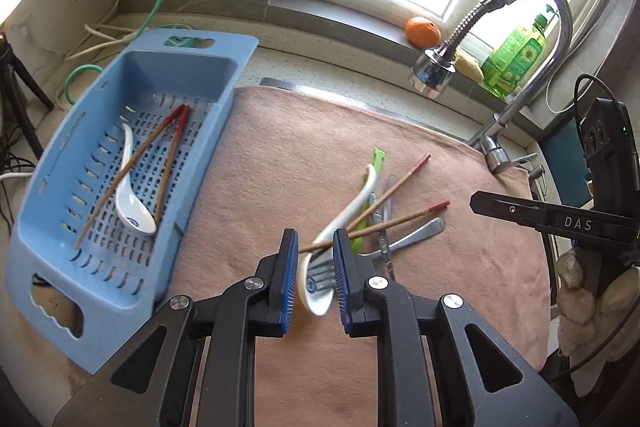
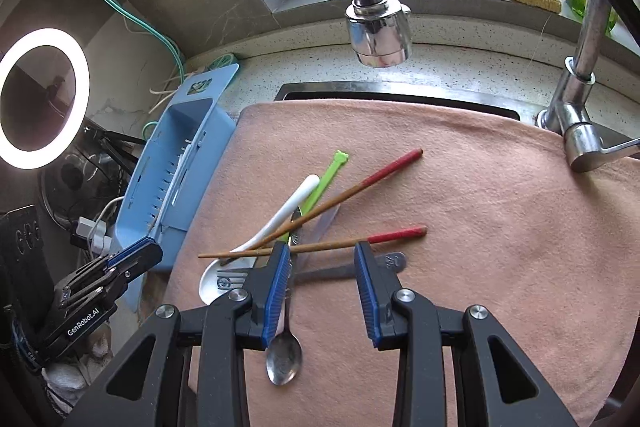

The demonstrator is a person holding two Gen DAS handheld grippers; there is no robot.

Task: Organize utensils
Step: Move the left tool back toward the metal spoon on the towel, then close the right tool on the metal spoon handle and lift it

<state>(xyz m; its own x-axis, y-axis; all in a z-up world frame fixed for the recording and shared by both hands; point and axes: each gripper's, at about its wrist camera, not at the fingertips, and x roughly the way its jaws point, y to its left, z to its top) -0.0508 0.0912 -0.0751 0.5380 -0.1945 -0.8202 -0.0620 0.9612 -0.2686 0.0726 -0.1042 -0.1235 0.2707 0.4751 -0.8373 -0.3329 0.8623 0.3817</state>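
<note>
Pink cloth [image 2: 460, 227] on the counter carries the unsorted pile: white spoon [image 2: 276, 219], chopsticks [image 2: 360, 187], metal spoon [image 2: 285, 355]. Blue basket [image 1: 132, 163] already holds some. Left gripper [image 1: 316, 259] and right gripper [image 2: 322, 283] hover slightly parted, empty; next likely a chopstick pickup, needing careful alignment.

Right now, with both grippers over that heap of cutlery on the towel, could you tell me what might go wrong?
1. The two loose chopsticks lie across the white spoon, so lifting that spoon would likely drag or flick them.
2. The metal spoon sits right under the right gripper, whose finger could pin or push it.
3. Both grippers crowd the same heap; the left gripper could bump the right one.
</note>
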